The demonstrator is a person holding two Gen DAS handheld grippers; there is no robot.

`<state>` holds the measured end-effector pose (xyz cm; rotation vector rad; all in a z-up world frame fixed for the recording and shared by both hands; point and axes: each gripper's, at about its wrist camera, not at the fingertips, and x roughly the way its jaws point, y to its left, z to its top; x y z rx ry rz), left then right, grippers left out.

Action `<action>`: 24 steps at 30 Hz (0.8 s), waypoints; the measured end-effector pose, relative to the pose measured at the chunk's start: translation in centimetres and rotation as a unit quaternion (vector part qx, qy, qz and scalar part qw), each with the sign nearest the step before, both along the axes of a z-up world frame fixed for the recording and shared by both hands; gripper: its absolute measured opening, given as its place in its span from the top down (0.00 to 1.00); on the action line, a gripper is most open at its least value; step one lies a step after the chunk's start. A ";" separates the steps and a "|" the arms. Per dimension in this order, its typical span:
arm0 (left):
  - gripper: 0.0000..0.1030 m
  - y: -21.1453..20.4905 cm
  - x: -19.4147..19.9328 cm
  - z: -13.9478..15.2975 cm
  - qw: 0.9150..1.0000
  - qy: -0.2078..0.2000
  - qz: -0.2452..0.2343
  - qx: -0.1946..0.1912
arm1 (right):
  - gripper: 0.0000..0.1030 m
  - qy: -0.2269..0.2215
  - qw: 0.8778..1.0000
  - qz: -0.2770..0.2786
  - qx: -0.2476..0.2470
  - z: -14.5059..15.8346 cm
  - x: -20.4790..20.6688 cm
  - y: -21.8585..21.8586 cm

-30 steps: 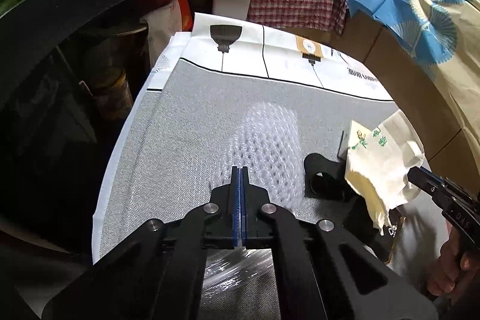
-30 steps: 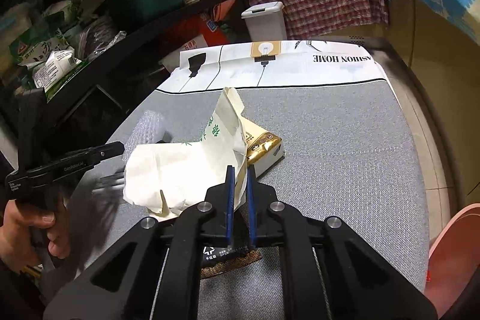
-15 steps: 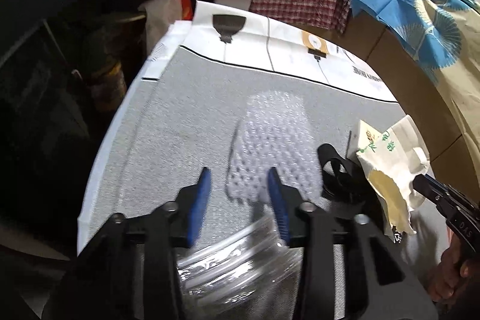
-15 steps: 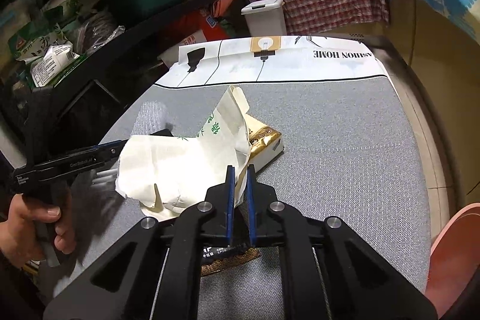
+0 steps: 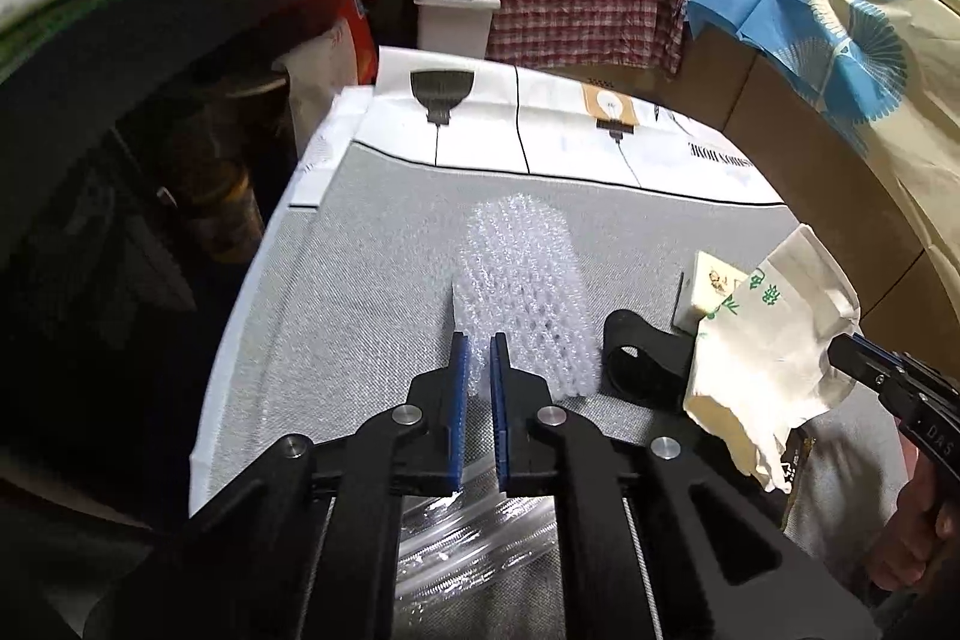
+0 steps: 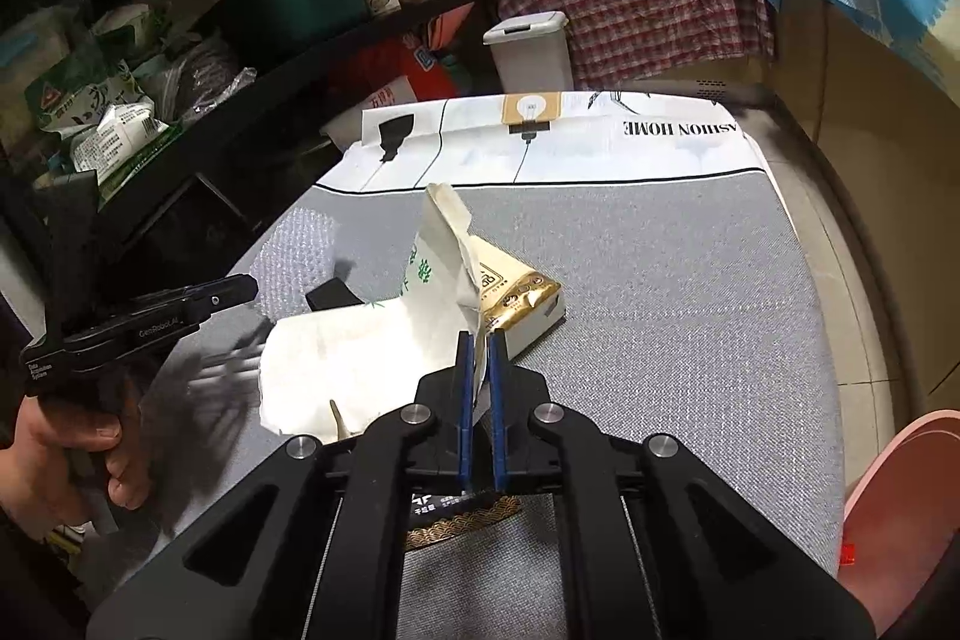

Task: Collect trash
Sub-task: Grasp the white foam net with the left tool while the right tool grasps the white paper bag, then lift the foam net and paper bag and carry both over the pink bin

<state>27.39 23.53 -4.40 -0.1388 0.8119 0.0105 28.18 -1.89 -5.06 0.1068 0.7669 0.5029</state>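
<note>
A white bubble-wrap sheet [image 5: 522,280] lies flat on the grey table cloth [image 5: 360,280]. My left gripper [image 5: 478,340] is at the sheet's near left corner, its jaws closing with that corner pinched between the blue pads. A cream paper bag with green print [image 6: 360,358] hangs crumpled from my right gripper [image 6: 480,337], which is shut on the bag's edge. From the left wrist, the bag [image 5: 768,358] and right gripper [image 5: 840,346] sit at the right. A gold-and-white box [image 6: 528,304] lies just behind the bag. My left gripper [image 6: 240,289] also shows in the right wrist view.
A black strap loop [image 5: 636,364] lies between wrap and bag. Clear plastic [image 5: 474,538] lies under the left gripper, and a dark gold-patterned packet [image 6: 468,526] under the right. A white bin [image 6: 531,52] stands beyond the table. Cluttered shelves [image 6: 180,70] line the left.
The left gripper's jaws opened wide, then closed on the bubble wrap's near corner. The right gripper kept its hold on the paper bag and barely moved.
</note>
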 end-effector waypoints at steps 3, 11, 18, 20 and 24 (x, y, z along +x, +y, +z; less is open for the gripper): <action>0.93 -0.3 -0.5 0.6 1.000 -0.007 -0.001 0.009 | 0.95 -0.008 1.000 -0.001 0.001 0.8 -0.4 -0.1; 0.93 -1.1 -2.7 2.7 0.999 -0.030 0.001 0.019 | 0.95 -0.036 0.999 -0.011 -0.005 3.5 -2.2 -0.9; 0.93 -2.5 -5.1 4.9 0.998 -0.053 -0.002 0.024 | 0.95 -0.059 0.997 -0.034 -0.025 6.2 -4.3 -2.3; 0.93 -3.1 -6.0 5.5 0.998 -0.058 -0.004 0.024 | 0.95 -0.063 0.997 -0.043 -0.029 6.9 -5.1 -2.8; 0.93 -4.4 -7.6 6.5 0.997 -0.069 -0.011 0.028 | 0.95 -0.070 0.995 -0.057 -0.037 8.0 -6.6 -4.0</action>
